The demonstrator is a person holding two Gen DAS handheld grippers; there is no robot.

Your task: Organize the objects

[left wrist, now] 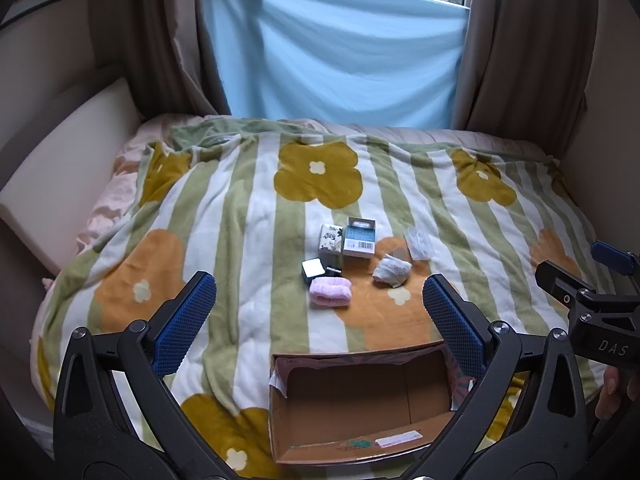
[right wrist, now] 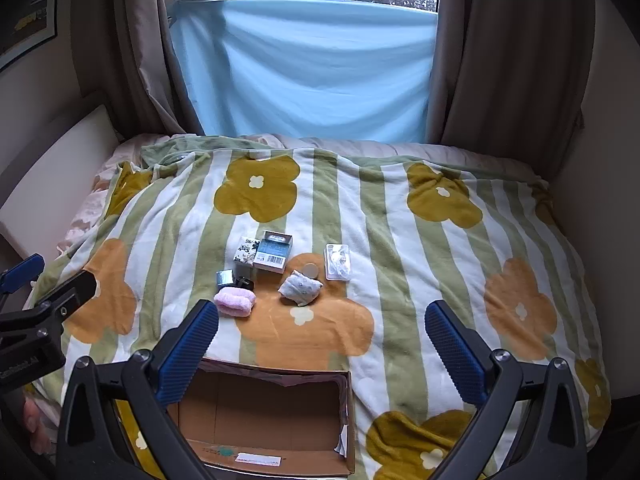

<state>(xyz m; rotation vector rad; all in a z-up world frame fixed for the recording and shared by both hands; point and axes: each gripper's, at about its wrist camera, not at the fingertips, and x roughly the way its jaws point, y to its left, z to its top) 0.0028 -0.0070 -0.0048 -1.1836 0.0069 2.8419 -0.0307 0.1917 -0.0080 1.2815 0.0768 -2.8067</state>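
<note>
An open empty cardboard box [left wrist: 424,428] [right wrist: 208,456] sits on the bed's near edge. Beyond it lie small objects: a pink rolled cloth [left wrist: 331,291] [right wrist: 235,301], a small black device with a pale face [left wrist: 313,270] [right wrist: 226,278], a floral box [left wrist: 330,239] [right wrist: 247,251], a teal box with a barcode [left wrist: 359,237] [right wrist: 273,256], a white patterned bundle [left wrist: 392,269] [right wrist: 301,287], a clear plastic packet [left wrist: 418,243] [right wrist: 338,261] and a round beige disc [right wrist: 310,269]. My left gripper [left wrist: 320,304] and right gripper [right wrist: 322,330] are both open and empty, held above the box.
A striped flower blanket [left wrist: 240,220] [right wrist: 400,240] covers the bed. A white foam slab [left wrist: 60,168] lines the left wall. Brown curtains and a blue sheet [right wrist: 304,68] hang at the window behind. Each gripper shows at the edge of the other's view.
</note>
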